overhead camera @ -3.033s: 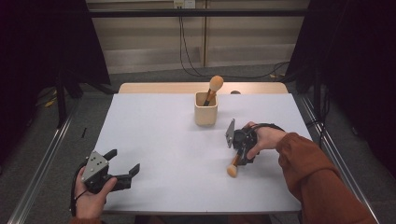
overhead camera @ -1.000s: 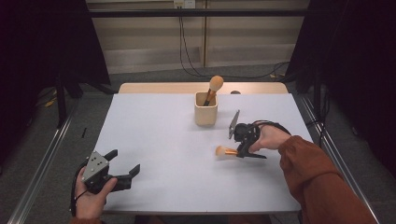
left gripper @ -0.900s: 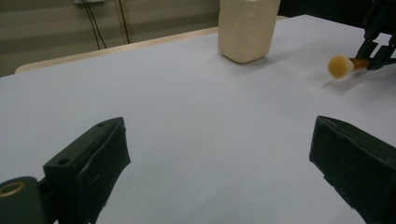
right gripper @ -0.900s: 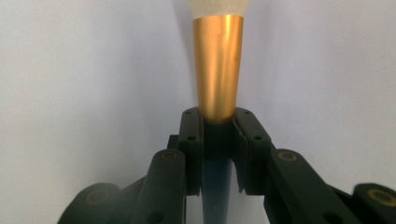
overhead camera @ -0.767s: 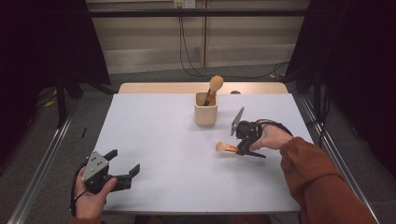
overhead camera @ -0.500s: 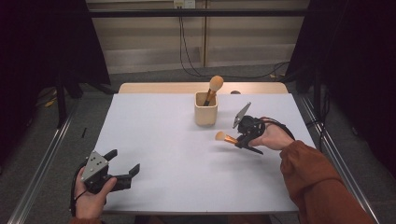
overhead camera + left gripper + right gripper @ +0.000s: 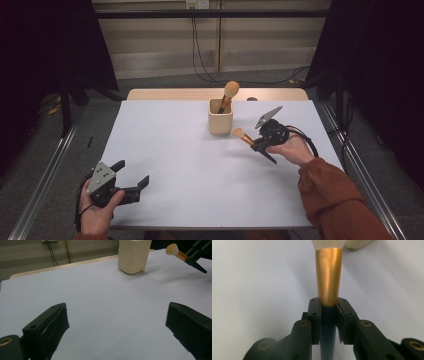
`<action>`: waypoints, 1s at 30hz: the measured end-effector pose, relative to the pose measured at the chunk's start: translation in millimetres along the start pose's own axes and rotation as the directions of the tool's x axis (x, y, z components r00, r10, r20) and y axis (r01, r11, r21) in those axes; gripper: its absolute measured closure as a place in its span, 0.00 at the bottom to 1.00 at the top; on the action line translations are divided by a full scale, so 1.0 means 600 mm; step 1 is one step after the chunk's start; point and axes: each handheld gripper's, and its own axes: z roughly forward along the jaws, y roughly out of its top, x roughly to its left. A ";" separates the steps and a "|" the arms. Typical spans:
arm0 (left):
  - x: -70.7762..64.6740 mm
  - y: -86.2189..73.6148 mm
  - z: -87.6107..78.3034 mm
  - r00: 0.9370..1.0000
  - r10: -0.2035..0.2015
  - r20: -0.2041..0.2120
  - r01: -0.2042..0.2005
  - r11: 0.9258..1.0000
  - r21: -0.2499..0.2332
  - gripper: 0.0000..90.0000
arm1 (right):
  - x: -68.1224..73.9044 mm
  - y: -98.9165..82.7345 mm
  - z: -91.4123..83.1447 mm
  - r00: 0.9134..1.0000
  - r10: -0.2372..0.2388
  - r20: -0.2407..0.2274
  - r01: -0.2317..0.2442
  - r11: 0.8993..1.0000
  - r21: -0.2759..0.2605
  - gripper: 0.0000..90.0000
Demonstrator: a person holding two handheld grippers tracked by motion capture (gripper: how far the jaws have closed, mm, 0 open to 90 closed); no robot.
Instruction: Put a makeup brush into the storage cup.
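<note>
Holding the brush (image 7: 243, 136) tight, your right gripper (image 7: 263, 145) keeps it in the air just beside the cup (image 7: 220, 115). Your left gripper (image 7: 131, 180) sits wide apart, with nothing inside.

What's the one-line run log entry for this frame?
right gripper: shut on gold-ferruled makeup brush | brush: airborne beside cream square holder | left gripper: open, idle

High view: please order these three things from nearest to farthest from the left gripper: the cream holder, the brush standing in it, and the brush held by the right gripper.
From the left gripper, at the near left of the table:
1. Cream holder, centre, far side.
2. Brush standing in it, just behind, head above the rim.
3. Brush held by the right gripper, right of the holder.
</note>
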 end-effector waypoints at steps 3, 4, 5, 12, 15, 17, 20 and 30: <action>0.000 0.000 0.000 1.000 -0.003 -0.001 0.003 1.000 -0.001 0.05 | 0.001 -0.001 -0.005 1.000 0.017 0.000 -0.017 0.999 -0.043 0.84; -0.001 0.000 0.000 1.000 -0.008 -0.003 0.008 1.000 -0.003 0.05 | 0.001 -0.002 -0.006 1.000 0.015 -0.003 -0.016 0.998 -0.055 0.84; 0.000 0.000 0.000 1.000 -0.006 -0.002 0.006 1.000 -0.003 0.05 | 0.000 -0.003 -0.006 1.000 0.018 -0.007 -0.019 0.997 -0.071 0.84; 0.000 0.000 0.000 1.000 -0.008 -0.001 0.008 1.000 -0.006 0.05 | 0.000 -0.014 -0.014 0.998 0.059 -0.009 -0.059 0.981 -0.186 0.84; 0.000 0.000 0.000 1.000 -0.003 -0.003 0.003 1.000 -0.001 0.05 | 0.003 -0.016 -0.016 0.998 0.063 -0.016 -0.065 0.974 -0.216 0.84; 0.000 0.000 0.000 1.000 -0.004 -0.002 0.004 1.000 -0.001 0.05 | 0.003 -0.019 -0.015 0.997 0.071 -0.014 -0.072 0.970 -0.234 0.84; 0.000 0.000 0.000 1.000 -0.006 -0.002 0.006 1.000 -0.005 0.05 | 0.002 -0.024 -0.013 0.996 0.083 -0.027 -0.087 0.957 -0.278 0.84; 0.001 0.000 -0.001 1.000 -0.005 -0.007 0.005 1.000 -0.004 0.05 | 0.011 -0.028 -0.011 0.995 0.092 -0.032 -0.097 0.921 -0.378 0.84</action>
